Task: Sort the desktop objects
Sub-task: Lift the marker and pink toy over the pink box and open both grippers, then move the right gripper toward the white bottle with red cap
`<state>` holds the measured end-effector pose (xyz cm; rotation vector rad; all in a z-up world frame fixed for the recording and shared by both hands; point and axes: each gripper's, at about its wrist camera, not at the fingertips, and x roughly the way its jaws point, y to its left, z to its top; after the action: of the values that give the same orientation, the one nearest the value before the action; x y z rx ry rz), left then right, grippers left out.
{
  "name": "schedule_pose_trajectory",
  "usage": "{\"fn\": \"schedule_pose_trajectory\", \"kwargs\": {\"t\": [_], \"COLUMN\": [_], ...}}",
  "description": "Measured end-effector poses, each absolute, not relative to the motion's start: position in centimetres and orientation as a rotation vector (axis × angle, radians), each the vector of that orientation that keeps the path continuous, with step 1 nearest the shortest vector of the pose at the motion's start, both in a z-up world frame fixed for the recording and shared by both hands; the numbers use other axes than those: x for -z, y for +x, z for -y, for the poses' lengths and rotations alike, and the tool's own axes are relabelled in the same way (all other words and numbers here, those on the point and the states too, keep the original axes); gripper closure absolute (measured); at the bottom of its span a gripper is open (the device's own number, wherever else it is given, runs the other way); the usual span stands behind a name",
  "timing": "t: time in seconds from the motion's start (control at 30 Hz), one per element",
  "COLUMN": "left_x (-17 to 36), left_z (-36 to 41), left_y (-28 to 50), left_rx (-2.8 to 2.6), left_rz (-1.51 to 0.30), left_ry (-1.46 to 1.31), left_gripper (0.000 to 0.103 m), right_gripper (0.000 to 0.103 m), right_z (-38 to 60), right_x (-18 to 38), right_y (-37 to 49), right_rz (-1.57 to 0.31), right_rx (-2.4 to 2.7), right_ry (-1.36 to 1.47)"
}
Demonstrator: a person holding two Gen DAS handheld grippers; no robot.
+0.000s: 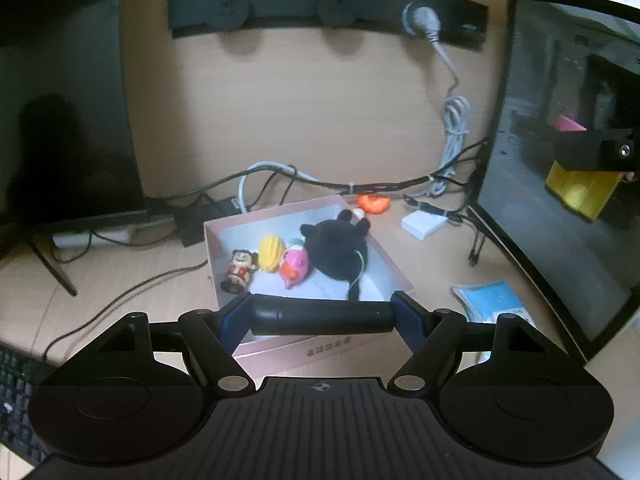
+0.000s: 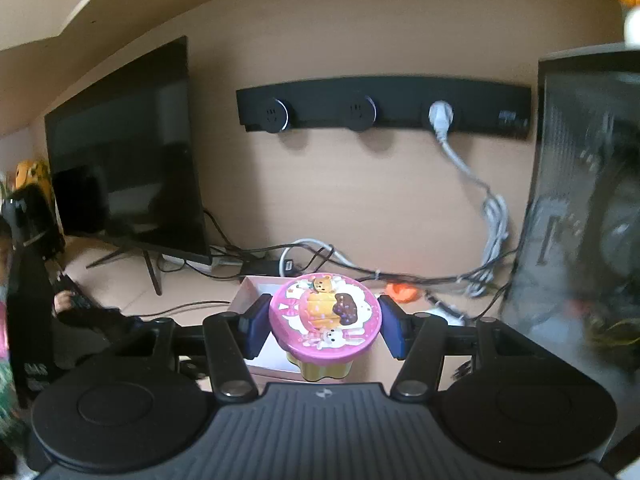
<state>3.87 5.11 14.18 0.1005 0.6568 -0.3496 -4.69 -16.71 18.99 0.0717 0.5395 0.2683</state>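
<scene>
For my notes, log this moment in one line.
left gripper: holds black cylinder | right gripper: holds pink-lidded tin | pink box: toys inside

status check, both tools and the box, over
Left tool shut on black cylinder, above pink box of toys. Right tool shut on pink-lidded tin. Nothing in the way.

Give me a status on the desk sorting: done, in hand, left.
Done: a black plush, a pink toy, a yellow toy and a figurine lie in the pink box. In hand: the left gripper holds a black cylinder; the right gripper holds a pink-lidded tin. Left: an orange item, a white pad and a blue packet on the desk.
</scene>
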Motion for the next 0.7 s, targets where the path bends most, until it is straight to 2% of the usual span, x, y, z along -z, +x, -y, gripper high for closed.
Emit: {"fn": "schedule_pose_trajectory", "kwargs": {"t": [0.33, 0.37, 0.4, 0.47, 0.5, 0.6, 0.7], "left_x": [-14.3, -14.2, -14.2, -13.9, -13.6, -12.2, -10.0], "left_z": [-4.9, -4.8, -4.8, -4.7, -4.7, -4.9, -5.0], "left_y": [8.4, 9.2, 9.8, 10.5, 10.5, 9.3, 7.6], "left_rx": [0.337, 0.329, 0.326, 0.324, 0.313, 0.299, 0.290], "left_rz": [-0.628, -0.626, -0.626, -0.618, -0.612, -0.610, -0.666], "left_ry": [0.108, 0.102, 0.098, 0.103, 0.114, 0.123, 0.106], "left_gripper": [0.023, 0.022, 0.013, 0.008, 0.008, 0.007, 0.007], "right_gripper": [0.047, 0.047, 0.046, 0.042, 0.041, 0.029, 0.026], "right_z": [14.1, 13.9, 13.7, 13.9, 14.0, 14.8, 16.3], "right_x": [-18.5, -18.6, -18.5, -18.5, -18.6, -18.3, -16.3], "right_y": [2.7, 3.7, 4.6, 5.8, 5.9, 5.0, 3.9], "right_rz": [-0.611, -0.606, -0.607, -0.605, -0.590, -0.540, -0.566], "right_rx": [-0.345, -0.365, -0.373, -0.357, -0.349, -0.303, -0.233], "right_ry": [0.233, 0.250, 0.273, 0.308, 0.308, 0.257, 0.192]}}
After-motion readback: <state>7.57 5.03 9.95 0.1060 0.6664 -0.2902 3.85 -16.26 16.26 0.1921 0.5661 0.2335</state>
